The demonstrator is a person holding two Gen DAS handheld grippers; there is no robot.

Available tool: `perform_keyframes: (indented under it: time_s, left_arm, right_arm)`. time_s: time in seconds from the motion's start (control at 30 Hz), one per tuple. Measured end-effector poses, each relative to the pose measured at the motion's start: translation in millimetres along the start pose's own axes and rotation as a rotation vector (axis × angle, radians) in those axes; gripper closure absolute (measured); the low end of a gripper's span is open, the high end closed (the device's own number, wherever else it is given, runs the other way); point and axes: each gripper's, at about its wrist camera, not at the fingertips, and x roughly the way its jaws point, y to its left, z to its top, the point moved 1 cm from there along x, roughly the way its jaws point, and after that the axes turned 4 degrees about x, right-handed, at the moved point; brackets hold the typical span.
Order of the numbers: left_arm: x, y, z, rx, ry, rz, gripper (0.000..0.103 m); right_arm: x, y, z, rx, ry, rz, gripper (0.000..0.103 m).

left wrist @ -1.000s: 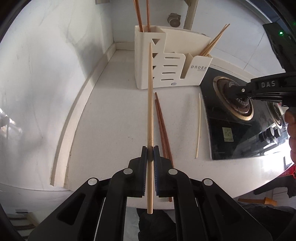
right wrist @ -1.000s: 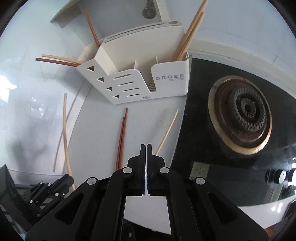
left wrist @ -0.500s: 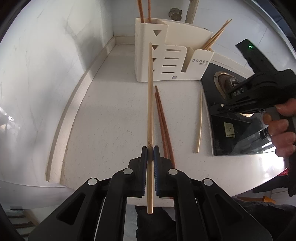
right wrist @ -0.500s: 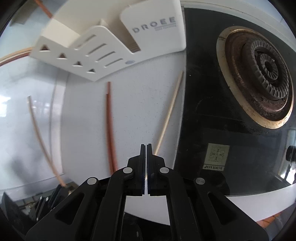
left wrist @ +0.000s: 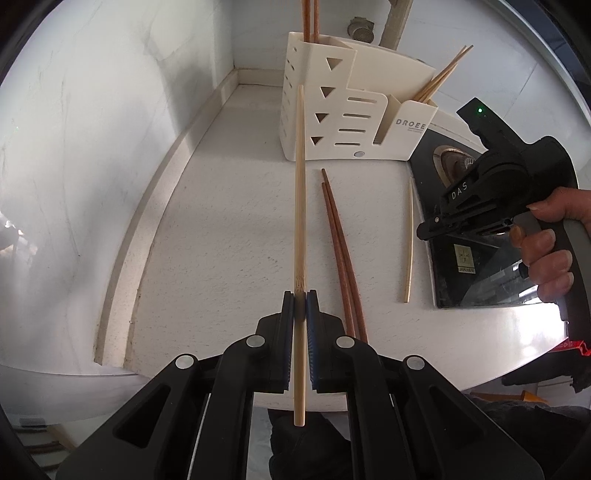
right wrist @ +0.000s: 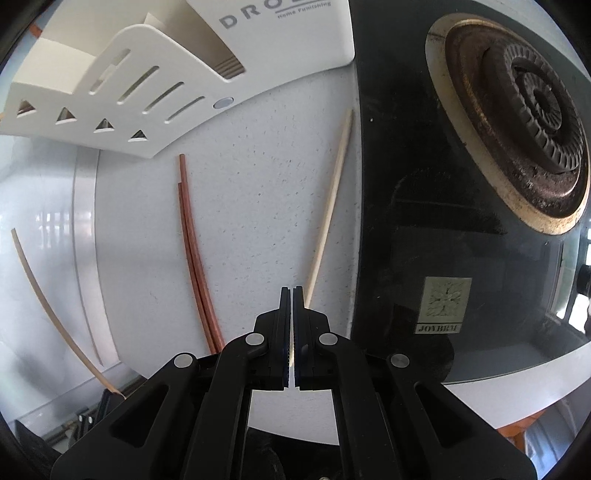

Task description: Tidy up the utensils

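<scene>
My left gripper (left wrist: 300,295) is shut on a pale bamboo chopstick (left wrist: 299,206) that points toward the white DROEE utensil holder (left wrist: 351,122). Two red-brown chopsticks (left wrist: 341,251) lie on the white counter to its right, and a second pale chopstick (left wrist: 409,240) lies by the stove edge. My right gripper (right wrist: 291,291) is shut and empty, low over the counter, its tips just left of that pale chopstick (right wrist: 328,210). The red-brown pair (right wrist: 195,254) lies to its left. The holder (right wrist: 140,92) is ahead. The right gripper also shows in the left wrist view (left wrist: 424,232).
A black glass gas stove (right wrist: 443,206) with a burner (right wrist: 524,122) fills the right side. The holder has red-brown chopsticks (left wrist: 309,18) at its back left and pale ones (left wrist: 443,77) at its right. White tiled walls (left wrist: 92,147) bound the counter on the left and behind.
My right gripper has dropped down and come closer to the counter, near the loose pale chopstick. My left gripper has pulled back slightly, still holding its chopstick.
</scene>
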Motion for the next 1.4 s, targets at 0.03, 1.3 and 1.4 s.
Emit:
perform_keyframes:
  time_s: [0.03,1.3,1.4]
  left_arm:
    - [0.7,0.6,0.1,0.001,0.002,-0.003,0.097]
    - [3.7,13.7,-3.5,0.0,-0.018,-0.053,0.097]
    - [2.9,15.2,-4.0,-0.002,-0.022,-0.052,0.097]
  right_arm:
    - [1.0,0.8,0.2,0.007,0.006,-0.001,0.101]
    - [27.1,16.1,-2.0,0.054,0.031,-0.212,0.082]
    - [30.4,23.8,-7.8,0.046,0.017,-0.26,0.094]
